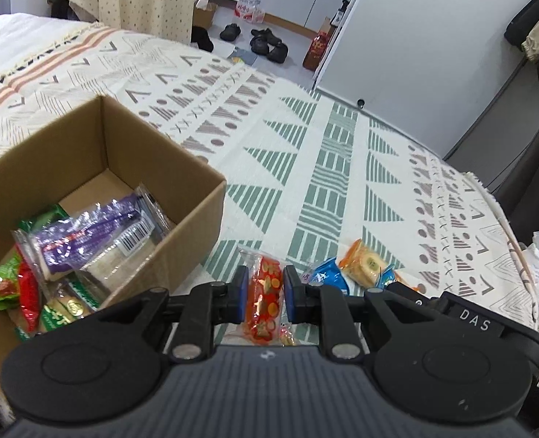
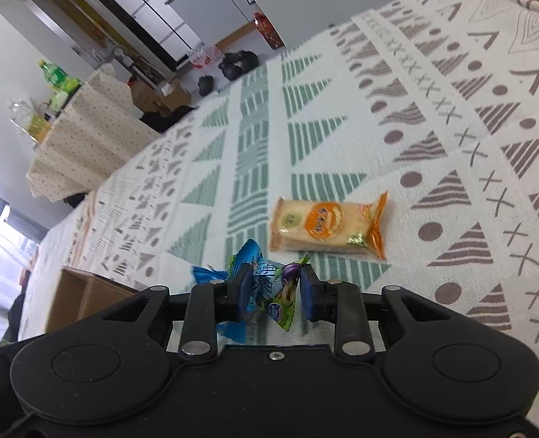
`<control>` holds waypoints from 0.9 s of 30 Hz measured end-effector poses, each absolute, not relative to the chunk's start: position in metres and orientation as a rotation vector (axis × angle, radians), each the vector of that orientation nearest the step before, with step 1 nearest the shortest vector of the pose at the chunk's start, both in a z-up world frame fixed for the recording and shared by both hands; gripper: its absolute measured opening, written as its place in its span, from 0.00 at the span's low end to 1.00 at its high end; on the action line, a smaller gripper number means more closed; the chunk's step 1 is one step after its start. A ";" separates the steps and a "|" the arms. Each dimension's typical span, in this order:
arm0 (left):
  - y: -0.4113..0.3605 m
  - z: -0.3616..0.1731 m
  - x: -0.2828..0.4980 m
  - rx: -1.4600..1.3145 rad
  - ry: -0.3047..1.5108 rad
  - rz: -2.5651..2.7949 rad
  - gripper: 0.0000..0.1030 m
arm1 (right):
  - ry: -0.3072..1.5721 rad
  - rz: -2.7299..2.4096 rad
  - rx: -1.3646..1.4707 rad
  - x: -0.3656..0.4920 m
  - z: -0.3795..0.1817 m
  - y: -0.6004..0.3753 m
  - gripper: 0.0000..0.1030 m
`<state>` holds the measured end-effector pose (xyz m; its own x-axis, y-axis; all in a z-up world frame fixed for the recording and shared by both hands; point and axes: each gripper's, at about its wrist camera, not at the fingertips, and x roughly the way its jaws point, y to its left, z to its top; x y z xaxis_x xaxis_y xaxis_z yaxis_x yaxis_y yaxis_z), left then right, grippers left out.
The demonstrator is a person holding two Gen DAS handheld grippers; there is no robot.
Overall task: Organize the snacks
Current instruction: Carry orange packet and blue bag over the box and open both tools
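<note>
My left gripper [image 1: 265, 292] is shut on a red-orange snack packet [image 1: 267, 306], held just right of the open cardboard box [image 1: 181, 168]. The box holds several snacks, with a purple-wrapped pack [image 1: 97, 233] on top. My right gripper [image 2: 276, 288] is shut on a blue and green snack packet [image 2: 274, 292], whose crinkled ends stick out above and below the pads. Under it a blue wrapper [image 2: 211, 273] lies on the bedspread. An orange cracker pack [image 2: 324, 226] lies flat just beyond the right gripper. In the left wrist view the cracker pack [image 1: 364, 262] sits beside blue packets [image 1: 327, 275].
Everything rests on a bed with a patterned bedspread [image 1: 324, 146]. A corner of the box [image 2: 83, 295] shows at the left of the right wrist view. A black housing marked DAS [image 1: 470, 321] lies to the right of the left gripper. Shoes [image 1: 265, 42] lie on the floor beyond the bed.
</note>
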<state>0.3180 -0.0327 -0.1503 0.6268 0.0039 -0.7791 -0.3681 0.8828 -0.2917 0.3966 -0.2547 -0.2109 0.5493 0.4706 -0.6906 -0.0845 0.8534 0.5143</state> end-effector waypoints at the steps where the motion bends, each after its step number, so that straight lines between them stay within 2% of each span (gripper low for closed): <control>1: -0.032 -0.147 0.315 -0.453 0.867 0.223 0.18 | 0.929 0.348 0.457 0.395 -0.207 -0.254 0.27; 27: 0.043 -0.090 0.252 -0.496 0.739 0.347 0.18 | 0.821 0.545 0.444 0.350 -0.144 -0.202 0.27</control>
